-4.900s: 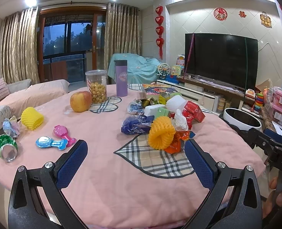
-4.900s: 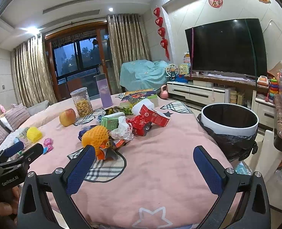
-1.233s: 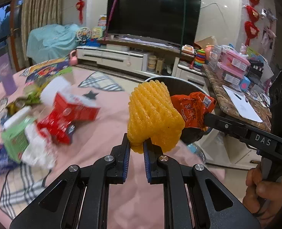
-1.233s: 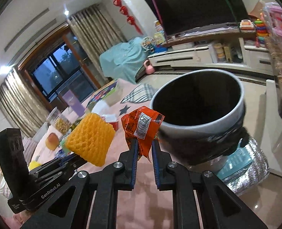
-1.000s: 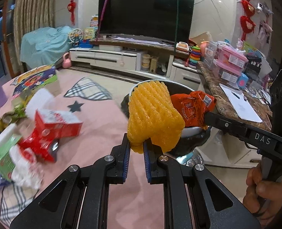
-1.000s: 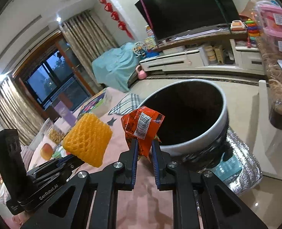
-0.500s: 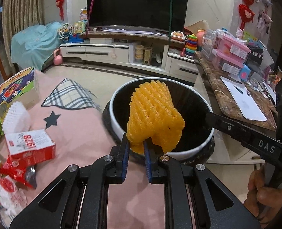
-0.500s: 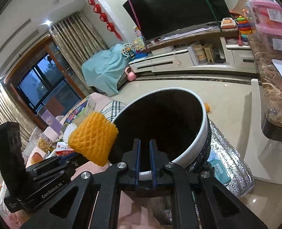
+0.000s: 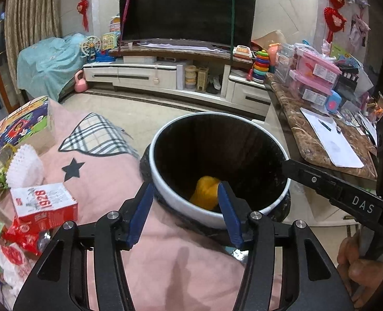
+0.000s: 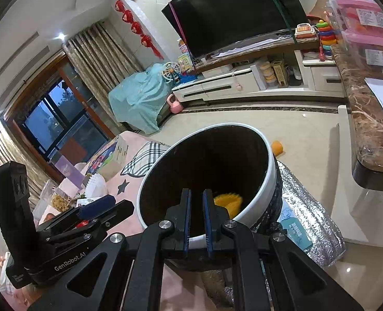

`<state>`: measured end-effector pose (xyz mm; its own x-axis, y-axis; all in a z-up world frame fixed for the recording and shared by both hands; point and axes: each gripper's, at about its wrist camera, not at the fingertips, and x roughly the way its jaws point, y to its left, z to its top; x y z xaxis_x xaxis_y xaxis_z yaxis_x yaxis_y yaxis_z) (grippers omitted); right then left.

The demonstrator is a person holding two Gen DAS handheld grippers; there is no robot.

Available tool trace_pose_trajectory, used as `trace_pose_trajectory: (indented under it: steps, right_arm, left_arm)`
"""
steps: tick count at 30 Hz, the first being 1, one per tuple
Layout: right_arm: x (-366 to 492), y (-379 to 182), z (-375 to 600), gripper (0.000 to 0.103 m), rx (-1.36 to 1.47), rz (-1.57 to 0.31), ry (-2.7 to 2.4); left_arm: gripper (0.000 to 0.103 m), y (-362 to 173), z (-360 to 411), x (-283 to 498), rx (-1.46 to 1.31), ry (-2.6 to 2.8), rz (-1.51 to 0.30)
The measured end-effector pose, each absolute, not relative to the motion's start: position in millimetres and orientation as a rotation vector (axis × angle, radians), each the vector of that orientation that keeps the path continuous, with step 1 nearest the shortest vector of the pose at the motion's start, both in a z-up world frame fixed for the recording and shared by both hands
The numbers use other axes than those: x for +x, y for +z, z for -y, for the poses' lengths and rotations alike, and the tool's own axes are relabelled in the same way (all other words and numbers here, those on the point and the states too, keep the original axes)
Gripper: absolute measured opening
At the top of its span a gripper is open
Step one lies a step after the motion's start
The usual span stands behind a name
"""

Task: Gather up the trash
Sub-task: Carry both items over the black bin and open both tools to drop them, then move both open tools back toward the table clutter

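The white-rimmed bin [image 9: 217,115] with a black liner stands just past the pink table's edge. A yellow foam fruit net [image 9: 205,191] lies loose, low inside the bin, and shows again in the right wrist view [image 10: 227,199]. My left gripper [image 9: 185,204] hovers over the bin's near rim; its jaws are opening and nothing is between the blue pads. My right gripper [image 10: 196,207] is over the bin [image 10: 269,160] too, shut with only a thin gap and nothing held. The orange wrapper is out of sight.
Trash lies on the pink tablecloth [image 9: 108,181] at the left: a red box [image 9: 43,202], a white foam net [image 9: 23,165], a colourful carton [image 9: 23,121]. A silver foil bag [image 10: 308,207] leans by the bin. A marble counter [image 10: 367,129] runs along the right.
Both grippers moved over the bin. The right one let go of the orange wrapper, then the left one's jaws spread and the yellow foam net dropped into the bin.
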<state>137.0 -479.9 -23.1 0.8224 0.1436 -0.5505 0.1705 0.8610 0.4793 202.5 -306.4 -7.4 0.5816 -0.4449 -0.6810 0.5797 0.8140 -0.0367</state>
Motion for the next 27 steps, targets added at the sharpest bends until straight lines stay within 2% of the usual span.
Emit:
trace_pose_trajectory:
  steps: [4,10,12,13,14,17,20,27]
  right_arm:
    - [135.8,-21.4,475.5,0.009,0.537,-0.614,-0.003]
    - [134.0,-21.0,455.2,0.018,0.536,-0.626,0.024]
    - [134.3,-23.4,445.1,0.035,0.533,-0.642,0.035]
    - [133.5,-24.6,440.6,0.055,0.533,-0.642,0.043]
    - [132.8,-25.1,435.9,0.066,0.528,-0.641,0.045]
    - [131.2,-26.9,418.3,0.069,0.508,-0.650,0.064]
    - [132.6,-28.8,403.9,0.077,0.508,-0.663,0.100]
    - [136.9,-33.4,366.2,0.080,0.479,-0.699,0.165]
  left_arm:
    - [0.057,-10.5,290.2,194.3,0.174,-0.581,-0.738]
    - [0.062,-17.6,252.5,180.1,0.121,-0.530,-0.750]
    - [0.062,-20.0,237.7,174.1,0.106,-0.503,-0.751]
    - [0.062,-21.2,231.0,171.8,0.100,-0.494,-0.752]
    - [0.063,-22.8,221.8,168.6,0.093,-0.478,-0.753]
    - [0.064,-27.1,198.5,161.8,0.073,-0.434,-0.759]
    - [0.064,-32.0,173.5,157.0,0.044,-0.391,-0.770]
    - [0.064,-41.7,116.6,146.5,-0.020,-0.292,-0.785]
